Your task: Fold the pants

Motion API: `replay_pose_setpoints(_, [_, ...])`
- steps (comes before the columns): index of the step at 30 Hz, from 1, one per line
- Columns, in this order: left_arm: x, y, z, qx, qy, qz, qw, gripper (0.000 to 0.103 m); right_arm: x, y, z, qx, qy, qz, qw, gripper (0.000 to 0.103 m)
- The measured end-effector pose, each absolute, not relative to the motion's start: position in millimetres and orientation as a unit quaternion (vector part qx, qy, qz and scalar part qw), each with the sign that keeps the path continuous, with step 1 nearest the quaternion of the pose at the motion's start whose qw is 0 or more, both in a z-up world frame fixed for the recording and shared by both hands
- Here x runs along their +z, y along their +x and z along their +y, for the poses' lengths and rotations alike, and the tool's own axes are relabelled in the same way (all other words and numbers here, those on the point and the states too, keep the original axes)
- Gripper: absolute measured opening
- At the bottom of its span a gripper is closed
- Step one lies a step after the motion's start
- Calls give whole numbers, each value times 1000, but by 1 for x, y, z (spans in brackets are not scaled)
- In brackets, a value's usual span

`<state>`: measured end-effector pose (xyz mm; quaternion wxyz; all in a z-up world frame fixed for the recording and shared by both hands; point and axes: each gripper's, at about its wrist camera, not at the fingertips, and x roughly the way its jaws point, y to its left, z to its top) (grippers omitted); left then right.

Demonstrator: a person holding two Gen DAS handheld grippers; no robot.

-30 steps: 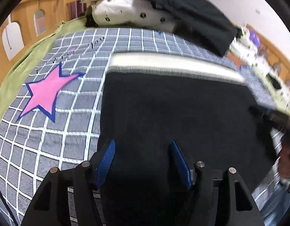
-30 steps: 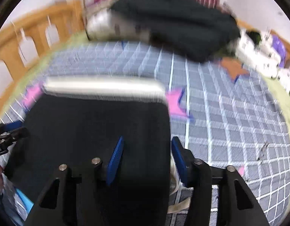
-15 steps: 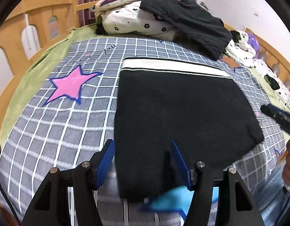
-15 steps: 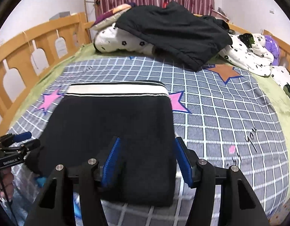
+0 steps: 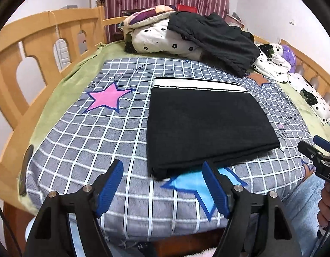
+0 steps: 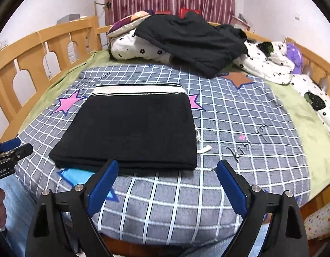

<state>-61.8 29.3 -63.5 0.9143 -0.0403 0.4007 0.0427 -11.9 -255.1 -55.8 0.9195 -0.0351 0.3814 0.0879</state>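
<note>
Lying folded on the checked blanket (image 5: pixel 83 141), pants (image 5: pixel 205 126) clear both opening, empty grippers.

Both my feeds are evenly and softly lit, with no glare. Fisheye bending curves the bed rail (image 5: pixel 26 49) toward nine o'clock, and black vignette fills every corner. Focus is mostly sharp, edges slightly smeared.

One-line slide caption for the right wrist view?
Folded black pants lie flat on the checked blanket; right claw, empty, jaws opening, hangs short of them.
</note>
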Motion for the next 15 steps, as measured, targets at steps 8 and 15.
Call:
replay_pose_setpoints(8, [-54,-83,20,48,-28,396,917,75,-49,-39,-258,75,-31,384,920,95])
replay_pose_setpoints(15, [-55,-85,17,55,-29,400,914,75,-53,-44,-268,69,-21,388,919,94])
